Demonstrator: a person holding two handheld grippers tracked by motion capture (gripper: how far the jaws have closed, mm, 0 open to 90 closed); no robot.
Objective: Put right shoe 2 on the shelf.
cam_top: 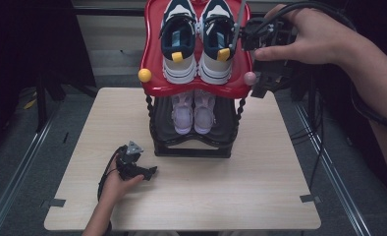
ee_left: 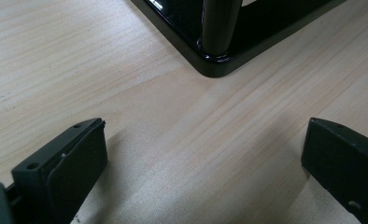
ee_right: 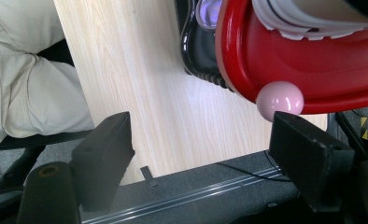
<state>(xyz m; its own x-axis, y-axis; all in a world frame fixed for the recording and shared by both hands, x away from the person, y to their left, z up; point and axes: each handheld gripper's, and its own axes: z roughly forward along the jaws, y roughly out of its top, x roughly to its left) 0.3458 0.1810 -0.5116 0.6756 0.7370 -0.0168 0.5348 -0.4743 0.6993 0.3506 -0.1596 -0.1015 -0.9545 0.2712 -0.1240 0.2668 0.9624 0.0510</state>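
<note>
The right gripper (cam_top: 260, 73), jaws apart and empty, hangs at the red tray's (cam_top: 154, 59) right front corner, just beside the pink ball (cam_top: 250, 77), perhaps touching it. Sneakers (cam_top: 197, 39) crowd the tray. The left gripper (cam_top: 145, 172), also spread, rests on the table (cam_top: 231, 196) near the rack's (ee_left: 215, 65) black base corner.

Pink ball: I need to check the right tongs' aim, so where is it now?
The pink ball sits on the red tray's front right corner in the high view, just beside the open right tongs.
</note>
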